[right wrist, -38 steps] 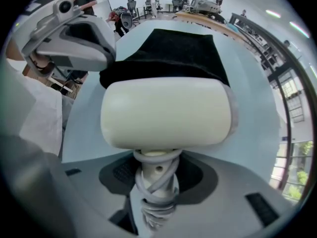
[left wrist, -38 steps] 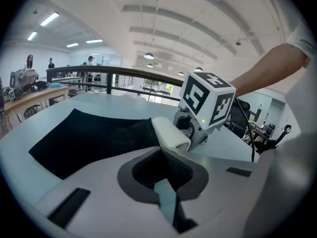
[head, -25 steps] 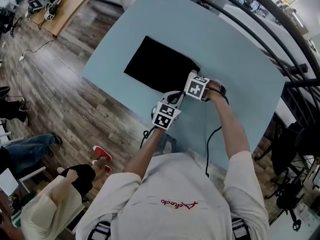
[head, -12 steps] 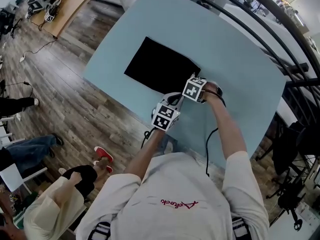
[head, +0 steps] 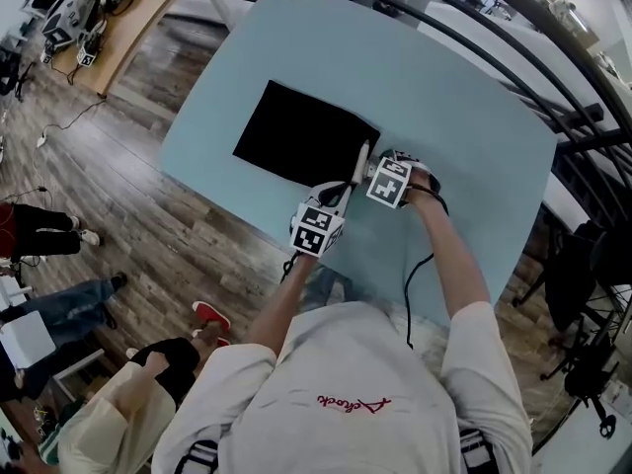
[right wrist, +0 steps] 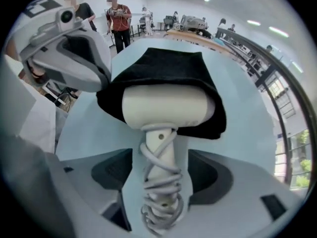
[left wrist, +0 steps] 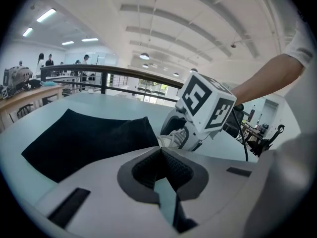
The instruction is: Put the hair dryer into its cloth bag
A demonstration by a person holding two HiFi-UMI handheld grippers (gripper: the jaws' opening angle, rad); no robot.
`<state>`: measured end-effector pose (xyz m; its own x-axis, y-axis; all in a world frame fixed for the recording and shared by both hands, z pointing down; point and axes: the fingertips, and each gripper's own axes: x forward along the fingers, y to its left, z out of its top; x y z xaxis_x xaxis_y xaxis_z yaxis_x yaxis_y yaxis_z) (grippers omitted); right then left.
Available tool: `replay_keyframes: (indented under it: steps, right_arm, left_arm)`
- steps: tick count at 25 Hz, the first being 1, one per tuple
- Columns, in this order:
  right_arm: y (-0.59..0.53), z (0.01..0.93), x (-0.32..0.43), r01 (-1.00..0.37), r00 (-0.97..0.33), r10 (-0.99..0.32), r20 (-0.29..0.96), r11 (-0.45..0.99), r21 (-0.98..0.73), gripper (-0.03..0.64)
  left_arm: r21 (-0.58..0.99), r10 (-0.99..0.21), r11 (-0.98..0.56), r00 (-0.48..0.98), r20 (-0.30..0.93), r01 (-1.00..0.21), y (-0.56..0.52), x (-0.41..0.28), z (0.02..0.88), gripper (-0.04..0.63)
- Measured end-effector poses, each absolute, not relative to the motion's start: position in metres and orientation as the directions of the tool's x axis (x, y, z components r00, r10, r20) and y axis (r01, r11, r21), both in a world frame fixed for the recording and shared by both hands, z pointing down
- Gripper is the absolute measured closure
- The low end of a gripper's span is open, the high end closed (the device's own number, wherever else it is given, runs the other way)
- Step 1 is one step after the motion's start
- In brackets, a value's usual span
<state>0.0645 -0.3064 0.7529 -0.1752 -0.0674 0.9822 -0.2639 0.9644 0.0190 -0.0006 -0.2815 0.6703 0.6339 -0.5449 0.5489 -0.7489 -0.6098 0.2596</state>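
Black cloth bag [head: 296, 136] lay on the pale blue desk [head: 454, 97], with its mouth towards both tools.

Left tool [left wrist: 159, 150]: tips closed together on the hem of the bag's mouth. The black cloth spread ahead of it and to its left.

Right tool [right wrist: 159, 170]: narrow, clamped on the handle [right wrist: 159, 135] of the white hair dryer [right wrist: 166, 108]. A grey cord [right wrist: 161, 202] was wound round the handle, and the coil sat between the jaws.

The dryer head lay crosswise directly ahead of the right tool. Its far side was under the lifted lip of the bag; its near side and the handle were outside.

The left tool sat ahead and to the left of the right tool, touching the bag's lip just beside the dryer head. Seen from the left tool, the right tool's marker cube [left wrist: 205, 105] was just ahead to the right.

People [right wrist: 119, 19] stood beyond the desk edge, well apart from both tools.
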Motion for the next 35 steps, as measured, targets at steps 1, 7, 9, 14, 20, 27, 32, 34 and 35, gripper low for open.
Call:
replay_keyframes:
  steps: [1,7,9,14,20,27,32,34,35]
  right_arm:
    - [-0.306,0.748,0.069,-0.268,-0.200,-0.079,0.977,0.963,0.024,0.278]
    - [-0.295,0.735,0.106,-0.293,-0.249,-0.091,0.964,0.956,0.015,0.268]
    - [-0.294,0.737,0.121,-0.302,-0.232,-0.107,0.967,0.953,0.033,0.268]
    - [-0.289,0.750,0.149,-0.310,-0.173,-0.121,0.977,0.949,0.063,0.268]
    - [-0.289,0.759,0.158,-0.332,-0.162,-0.114,0.980,0.942,0.055,0.270]
    - [-0.280,0.760,0.153,-0.350,-0.196,-0.042,0.980,0.936,-0.030,0.347]
    - [-0.279,0.748,0.149,-0.363,-0.223,-0.048,0.974,0.931,-0.038,0.355]
    - [-0.281,0.739,0.147,-0.356,-0.236,-0.053,0.970,0.934,-0.036,0.357]
    - [-0.282,0.736,0.146,-0.352,-0.238,-0.055,0.970,0.935,-0.034,0.357]
  left_arm:
    - [0.257,-0.544,-0.611,0.633,0.550,-0.749,-0.281,0.000,0.671,0.586]
    - [0.251,-0.540,-0.608,0.624,0.565,-0.753,-0.279,-0.001,0.675,0.584]
    - [0.249,-0.539,-0.609,0.623,0.566,-0.753,-0.279,0.000,0.677,0.586]
    - [0.246,-0.535,-0.610,0.621,0.573,-0.753,-0.277,0.004,0.678,0.585]
    - [0.241,-0.533,-0.611,0.617,0.579,-0.754,-0.274,0.006,0.677,0.585]
    - [0.239,-0.529,-0.616,0.619,0.580,-0.751,-0.273,0.007,0.677,0.586]
    - [0.236,-0.527,-0.621,0.621,0.580,-0.747,-0.272,0.005,0.675,0.585]
    - [0.236,-0.526,-0.623,0.623,0.579,-0.745,-0.272,0.005,0.674,0.584]
    - [0.237,-0.525,-0.625,0.625,0.578,-0.744,-0.271,0.006,0.674,0.586]
